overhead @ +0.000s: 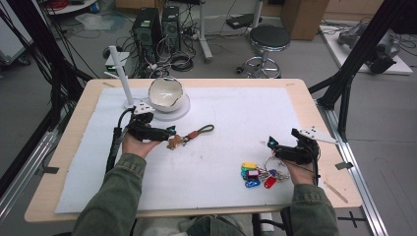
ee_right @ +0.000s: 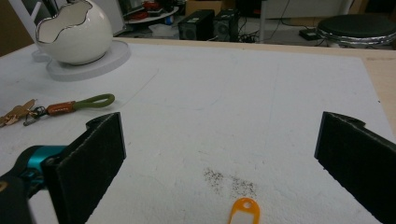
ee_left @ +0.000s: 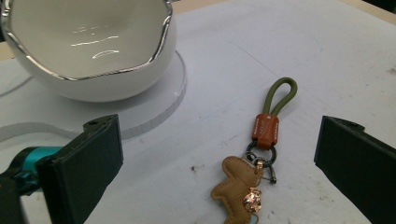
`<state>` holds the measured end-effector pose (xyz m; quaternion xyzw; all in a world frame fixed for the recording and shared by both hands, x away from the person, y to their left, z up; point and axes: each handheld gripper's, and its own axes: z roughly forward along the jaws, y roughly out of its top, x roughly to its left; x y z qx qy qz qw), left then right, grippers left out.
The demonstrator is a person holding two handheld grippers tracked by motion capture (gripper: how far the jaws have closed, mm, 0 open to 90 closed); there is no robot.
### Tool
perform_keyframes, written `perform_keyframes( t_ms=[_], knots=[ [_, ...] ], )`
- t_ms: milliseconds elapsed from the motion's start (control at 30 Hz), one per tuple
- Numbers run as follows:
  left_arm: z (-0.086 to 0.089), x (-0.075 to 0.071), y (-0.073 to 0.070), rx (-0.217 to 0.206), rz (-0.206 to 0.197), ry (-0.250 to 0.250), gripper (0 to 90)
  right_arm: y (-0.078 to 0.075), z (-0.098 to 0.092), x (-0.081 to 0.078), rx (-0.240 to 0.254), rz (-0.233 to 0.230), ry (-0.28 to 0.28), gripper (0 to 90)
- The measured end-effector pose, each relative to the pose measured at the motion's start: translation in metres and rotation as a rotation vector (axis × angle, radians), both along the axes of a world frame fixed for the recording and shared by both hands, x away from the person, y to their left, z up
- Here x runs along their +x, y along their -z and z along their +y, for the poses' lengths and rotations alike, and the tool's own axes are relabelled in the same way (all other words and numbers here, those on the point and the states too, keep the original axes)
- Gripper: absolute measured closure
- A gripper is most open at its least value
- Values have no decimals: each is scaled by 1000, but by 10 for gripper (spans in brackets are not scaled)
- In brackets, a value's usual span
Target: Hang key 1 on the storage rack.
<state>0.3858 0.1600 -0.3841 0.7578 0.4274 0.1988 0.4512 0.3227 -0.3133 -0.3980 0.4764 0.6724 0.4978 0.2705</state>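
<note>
Plainly, the wooden bench (overhead: 319, 128) is almost wholly covered by a white sheet (overhead: 236, 123), faintly speckled with dark marks. Beyond the bench lie a grey floor, two black computer towers (overhead: 156, 27) in a tangle of cables, and a round black stool (overhead: 269, 38). A white eggshell-shaped bowl (overhead: 165, 93) with a silvery wavy rim sits on a round white base at the back left of the sheet, a white post (overhead: 121, 73) just to its left.

The left tongs (overhead: 170, 131) hover just in front of the bowl, released, jaws wide apart. A key fob (ee_left: 254, 163), with a tan leather figure, an orange tab and an olive cord loop, lies flat on the sheet in front of the bowl, between those jaws and untouched. The right tongs (overhead: 271, 144) are well to the right of the bowl, also released and holding nothing.

From above, a bunch of coloured key tags (overhead: 255, 173) on metal rings rests far right of the bowl, just beside the right hand (overhead: 299, 169). The right gripper view catches one orange tag (ee_right: 243, 211) and the stool at eye level. The left gripper view shows the bowl's glossy interior and a small gold bead on the fob.
</note>
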Motion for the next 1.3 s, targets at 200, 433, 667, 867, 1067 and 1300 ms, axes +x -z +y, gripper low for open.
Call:
perform_keyframes(
  t_ms=[200, 433, 667, 867, 1067, 1300],
  knots=[
    [-16, 6, 3, 17, 3, 32, 17, 0, 0, 1, 2, 4, 0, 8],
    [-31, 11, 3, 20, 7, 63, 17, 0, -1, 1, -1, 0, -1, 8],
    [-42, 17, 8, 39, 28, 64, 17, 0, 0, 1, 4, 4, -1, 8],
    [-56, 20, 14, 66, 41, 89, 17, 1, 0, 2, 1, 3, -6, 8],
    [-67, 24, 16, 84, 36, 113, 27, 1, -1, 3, -3, 4, -5, 8],
    [-79, 30, 25, 98, 73, 177, 51, 2, -1, 4, -13, 6, -5, 8]
  ],
)
